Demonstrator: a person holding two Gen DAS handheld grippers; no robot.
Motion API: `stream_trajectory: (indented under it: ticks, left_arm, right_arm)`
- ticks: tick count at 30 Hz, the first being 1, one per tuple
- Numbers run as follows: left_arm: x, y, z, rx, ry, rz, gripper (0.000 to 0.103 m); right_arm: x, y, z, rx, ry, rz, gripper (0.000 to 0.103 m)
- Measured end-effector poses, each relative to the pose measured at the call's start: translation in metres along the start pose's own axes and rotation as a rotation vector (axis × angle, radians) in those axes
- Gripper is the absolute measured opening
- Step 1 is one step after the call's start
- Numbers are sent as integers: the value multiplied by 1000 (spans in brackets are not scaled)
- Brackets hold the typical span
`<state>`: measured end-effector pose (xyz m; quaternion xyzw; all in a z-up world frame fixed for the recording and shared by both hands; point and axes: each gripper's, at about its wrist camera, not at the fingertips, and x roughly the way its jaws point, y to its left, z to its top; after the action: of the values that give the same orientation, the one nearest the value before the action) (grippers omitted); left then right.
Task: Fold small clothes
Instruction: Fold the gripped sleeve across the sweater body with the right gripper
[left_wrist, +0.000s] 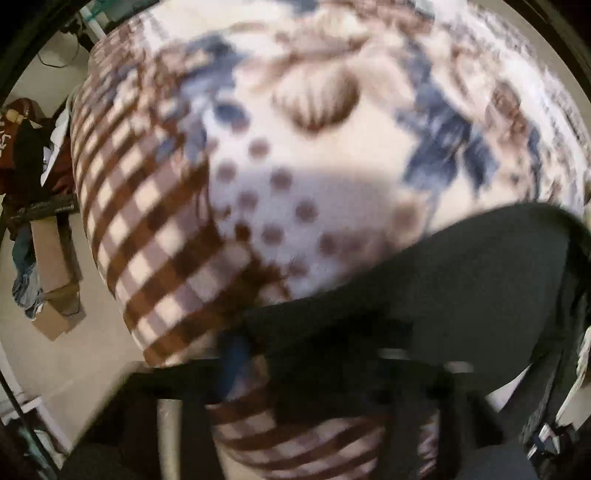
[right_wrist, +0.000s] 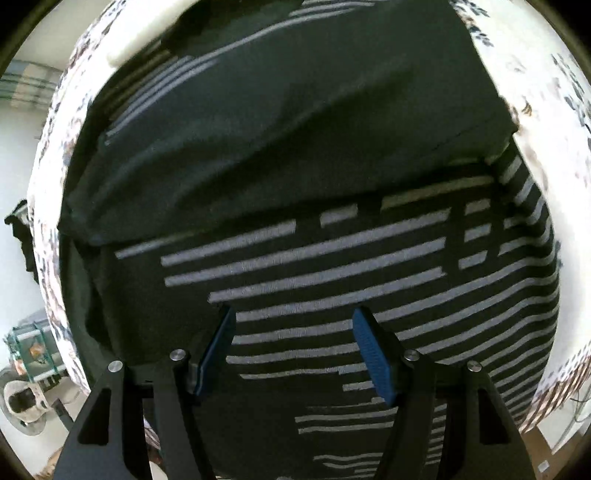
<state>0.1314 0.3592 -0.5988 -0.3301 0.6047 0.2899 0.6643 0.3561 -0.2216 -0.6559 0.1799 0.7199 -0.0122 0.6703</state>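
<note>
Right gripper (right_wrist: 293, 350) hangs just above the dark striped garment (right_wrist: 332, 280), jaws set wide apart, blue pads (right_wrist: 373, 354) bare, nothing between them. Left gripper (left_wrist: 317, 373) is a blur at the bottom of its view; 1 blue pad shows faintly, dark cloth runs across right in front of the fingers, but can't tell whether the jaws are closed on it or just beside it.

Garment lies on a patterned blanket (left_wrist: 280, 155) w/ brown checks, dots and blue leaf shapes. In the right wrist view, a plain dark panel (right_wrist: 280, 140) is laid over the far half, its edge running across the striped part, so approx 1 fold looks done. Near half is flat, stripes fairly straight, a few soft wrinkles in the folded-over panel.

Judgement: early-to-mid stage. Left to do: at least 1 more fold to bring it down to a compact shape, then smoothing. No finished stack visible in either view.

Beyond the blanket edge: cardboard boxes (left_wrist: 55, 288) and red clothing (left_wrist: 26, 147) on the floor.
</note>
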Motion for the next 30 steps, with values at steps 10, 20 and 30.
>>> stream_trajectory:
  ticks: [10, 20, 30]
  left_arm:
    - [-97, 13, 126, -152, -352, -217, 6]
    - [-51, 67, 146, -414, -243, -295, 41]
    - [10, 42, 111, -509, -99, -452, 62]
  right_arm:
    - [-4, 56, 3, -104, -49, 25, 68]
    - [15, 116, 8, -136, -44, 14, 68]
    - [34, 148, 19, -121, -88, -82, 79]
